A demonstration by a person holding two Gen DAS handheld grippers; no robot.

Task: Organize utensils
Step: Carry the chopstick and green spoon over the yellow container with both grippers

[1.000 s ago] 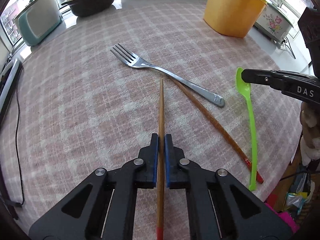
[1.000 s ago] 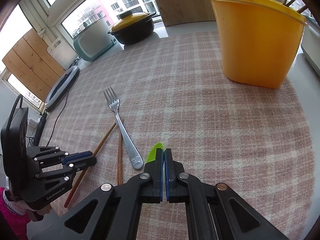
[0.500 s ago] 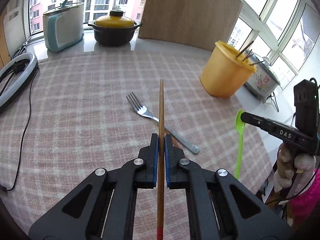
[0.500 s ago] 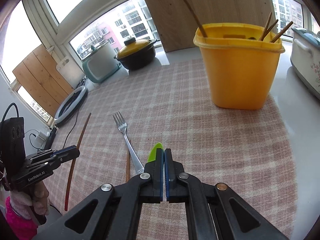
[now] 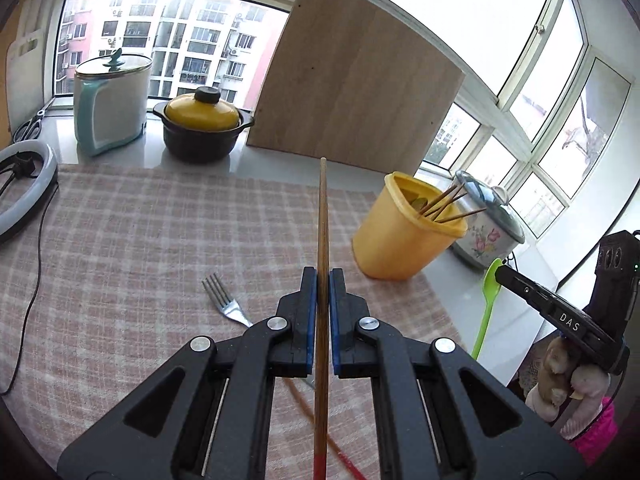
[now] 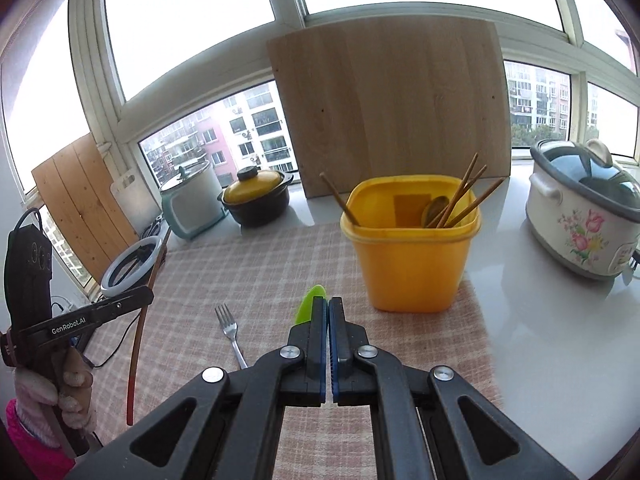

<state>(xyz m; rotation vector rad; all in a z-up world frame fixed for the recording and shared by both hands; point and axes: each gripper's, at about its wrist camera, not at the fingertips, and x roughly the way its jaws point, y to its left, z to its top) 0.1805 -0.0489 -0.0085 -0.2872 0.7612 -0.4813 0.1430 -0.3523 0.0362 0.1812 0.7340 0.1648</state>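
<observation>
My left gripper (image 5: pixel 323 276) is shut on a brown chopstick (image 5: pixel 322 216) with a red end, held up off the table and pointing forward. My right gripper (image 6: pixel 328 304) is shut on a green plastic spoon (image 6: pixel 309 303); in the left wrist view the spoon (image 5: pixel 488 304) hangs down from that gripper at the right. A yellow utensil bin (image 6: pixel 412 264) with several chopsticks and a spoon in it stands ahead of the right gripper. A steel fork (image 6: pixel 229 330) and another chopstick (image 5: pixel 316 424) lie on the checked cloth (image 5: pixel 132 240).
A wooden board (image 6: pixel 396 108) leans on the window behind the bin. A flowered cooker (image 6: pixel 584 220) stands at the right. A dark pot with a yellow lid (image 5: pixel 202 128), a teal-and-white appliance (image 5: pixel 110 108) and a ring light (image 5: pixel 28 188) with its cable are at the back left.
Both grippers have risen off the table with their utensils. The views have tipped up, so the windows and the board behind the bin now show.
</observation>
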